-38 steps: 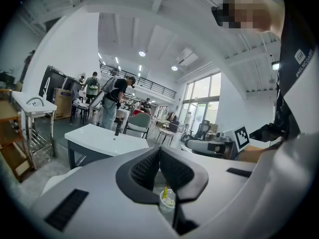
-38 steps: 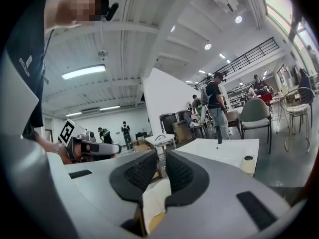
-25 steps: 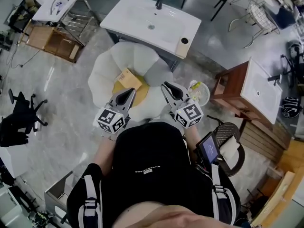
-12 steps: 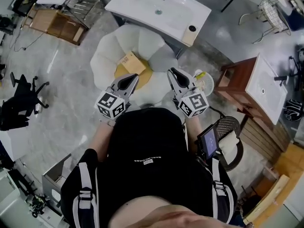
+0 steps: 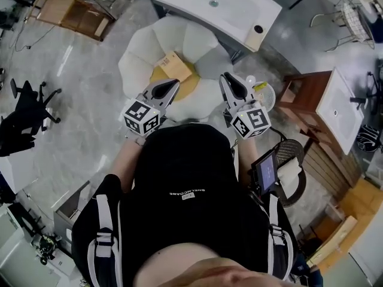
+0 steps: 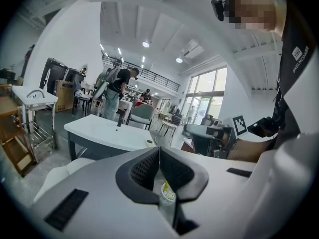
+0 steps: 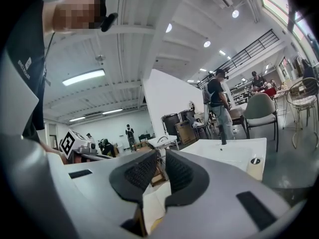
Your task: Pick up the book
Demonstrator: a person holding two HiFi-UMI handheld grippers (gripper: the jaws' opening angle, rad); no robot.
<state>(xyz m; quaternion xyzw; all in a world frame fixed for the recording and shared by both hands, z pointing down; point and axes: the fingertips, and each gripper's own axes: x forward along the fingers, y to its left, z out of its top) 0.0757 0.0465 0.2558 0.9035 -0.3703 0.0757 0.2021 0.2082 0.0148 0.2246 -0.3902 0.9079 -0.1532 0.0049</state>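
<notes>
The person [image 5: 182,184] in the black top stands w/ both tools held out in front, above a white petal-shaped seat [image 5: 140,58]. Left gripper [image 5: 172,85]: jaws fully together. In the left gripper view [image 6: 159,153] the dark ribbed pads [image 6: 144,171] meet along one line, w/ nothing b/w them and nothing touched. Right gripper [image 5: 227,78]: also drawn in as far as it goes. The right gripper view [image 7: 162,158] shows just a hairline b/w its pads [image 7: 178,172], nothing caught there, no contact w/ anything. So both are empty. The book [image 5: 174,66], tan cover, lies flat on the yellow cushion [image 5: 188,87] in the middle of the seat. It sits at the cushion's far edge, towards the seat's back petals. From the head view the left gripper's tip sits over the cushion's near edge, w/ the book just beyond it and apart from it. The right gripper is out past the seat's right edge, near a small white tub [image 5: 263,93] w/ sth yellow in it. That same tub shows low b/w the left gripper's fingers in its own view. Beyond the seat's back edge stands a white basin top [image 5: 239,18], well apart from both tools.
</notes>
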